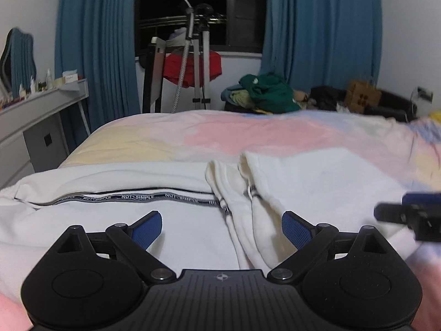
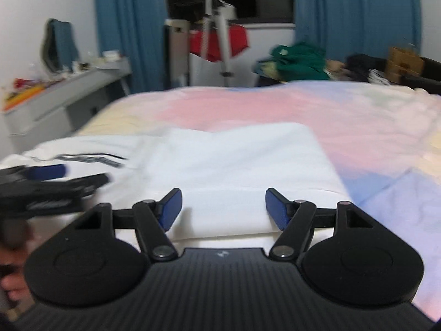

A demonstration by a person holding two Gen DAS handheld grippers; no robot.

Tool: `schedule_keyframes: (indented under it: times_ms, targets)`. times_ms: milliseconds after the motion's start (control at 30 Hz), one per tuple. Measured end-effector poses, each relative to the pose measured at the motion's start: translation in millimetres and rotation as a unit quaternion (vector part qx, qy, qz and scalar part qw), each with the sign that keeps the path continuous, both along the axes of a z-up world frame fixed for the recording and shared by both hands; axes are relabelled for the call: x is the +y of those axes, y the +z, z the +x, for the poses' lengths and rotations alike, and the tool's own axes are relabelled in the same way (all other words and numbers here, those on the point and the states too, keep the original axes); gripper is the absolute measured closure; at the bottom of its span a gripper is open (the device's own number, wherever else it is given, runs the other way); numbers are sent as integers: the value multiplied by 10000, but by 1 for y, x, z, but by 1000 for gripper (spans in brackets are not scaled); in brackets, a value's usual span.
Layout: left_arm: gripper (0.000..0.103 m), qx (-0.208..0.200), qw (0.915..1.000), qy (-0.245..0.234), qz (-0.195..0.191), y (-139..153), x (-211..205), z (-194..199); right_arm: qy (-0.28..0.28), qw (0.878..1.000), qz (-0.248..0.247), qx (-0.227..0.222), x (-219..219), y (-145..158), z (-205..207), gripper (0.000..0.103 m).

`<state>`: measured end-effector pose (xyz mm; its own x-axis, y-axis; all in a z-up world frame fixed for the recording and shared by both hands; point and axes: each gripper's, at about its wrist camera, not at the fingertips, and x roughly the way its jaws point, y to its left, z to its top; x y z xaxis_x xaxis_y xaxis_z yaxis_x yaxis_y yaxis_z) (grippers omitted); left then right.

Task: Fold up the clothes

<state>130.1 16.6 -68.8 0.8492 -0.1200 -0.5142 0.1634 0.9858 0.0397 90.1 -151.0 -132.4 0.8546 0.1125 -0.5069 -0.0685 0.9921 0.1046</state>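
Observation:
A white garment (image 1: 115,215) with a black-and-white lettered tape band (image 1: 132,197) lies spread on the bed, its cream ribbed cuffs (image 1: 228,182) bunched at the middle. My left gripper (image 1: 222,227) is open and empty just above the garment. My right gripper (image 2: 223,208) is open and empty above the garment's folded right part (image 2: 242,160). The right gripper also shows at the right edge of the left wrist view (image 1: 408,215), and the left gripper shows blurred at the left of the right wrist view (image 2: 49,184).
The bed has a pastel pink, yellow and blue sheet (image 1: 248,132). A grey dresser (image 1: 41,115) stands at the left. A tripod (image 1: 198,55), a red cloth (image 1: 212,66) and a pile of green clothes (image 1: 267,93) stand beyond the bed, before blue curtains (image 1: 96,41).

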Motion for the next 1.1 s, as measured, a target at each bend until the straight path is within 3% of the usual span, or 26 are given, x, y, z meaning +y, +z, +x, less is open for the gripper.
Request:
schedule_keyframes:
  times_ms: [167, 333, 533, 600, 700, 767, 867, 1100]
  targets:
    - [8, 94, 9999, 128, 49, -7, 0, 1, -53, 9997, -78, 242, -8, -26, 19, 32]
    - [8, 142, 9995, 268, -38, -7, 8, -3, -59, 9997, 6, 236, -10, -30, 29, 32]
    - [8, 341, 9931, 885, -689, 6, 48, -10, -33, 9997, 35, 249, -12, -28, 25, 32]
    - [8, 418, 9858, 1244, -1052, 13, 70, -16, -26, 9996, 61, 261, -13, -26, 26, 32]
    - [5, 517, 9629, 1852, -1895, 23, 113, -33, -25, 9996, 71, 284, -15, -23, 25, 32]
    - [2, 359, 9480, 2251, -2221, 29, 137, -47, -23, 9995, 61, 298, -15, -22, 26, 32]
    - [1, 202, 9311, 2735, -2404, 36, 162, -57, -28, 9995, 47, 303, -15, -20, 25, 33]
    - [1, 338, 9022, 3376, -2664, 18, 188, -35, -57, 9995, 18, 305, -9, -16, 26, 33]
